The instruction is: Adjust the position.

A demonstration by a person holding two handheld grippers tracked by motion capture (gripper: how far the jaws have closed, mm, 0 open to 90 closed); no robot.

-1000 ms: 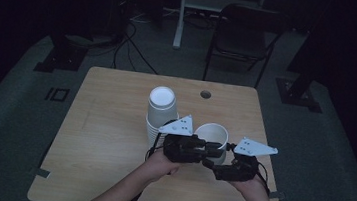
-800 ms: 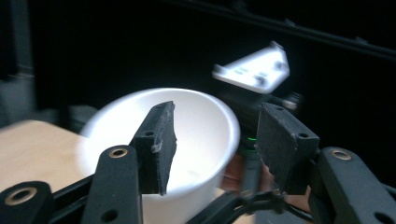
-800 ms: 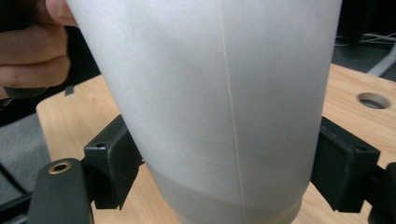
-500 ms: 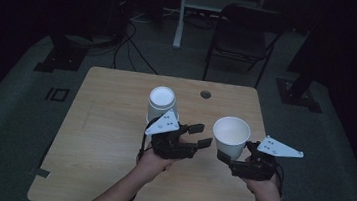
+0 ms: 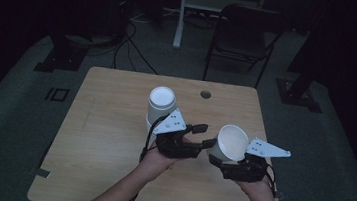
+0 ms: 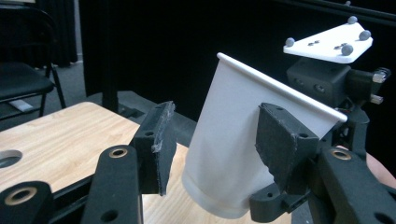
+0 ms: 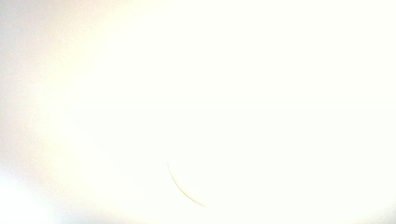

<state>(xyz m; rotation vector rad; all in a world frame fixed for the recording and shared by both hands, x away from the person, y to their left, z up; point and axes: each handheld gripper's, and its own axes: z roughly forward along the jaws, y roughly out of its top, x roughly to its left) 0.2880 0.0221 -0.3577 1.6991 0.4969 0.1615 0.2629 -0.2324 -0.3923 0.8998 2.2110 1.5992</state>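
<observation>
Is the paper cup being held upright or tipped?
Tipped: the paper cup, in the right hand-held gripper, leans with its open mouth facing up and sideways.

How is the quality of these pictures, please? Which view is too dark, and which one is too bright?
The high view is dim: the room behind the table is nearly black, while the stacked cups show pale. The left gripper view is well lit and sharp on the white cup, with a black background. The right gripper view is washed out to white glare, with one faint curved line.

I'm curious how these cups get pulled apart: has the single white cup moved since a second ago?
Yes. The single cup, held in the right gripper, has moved right, away from the cup stack, which kept its place near the table's hole.
</observation>
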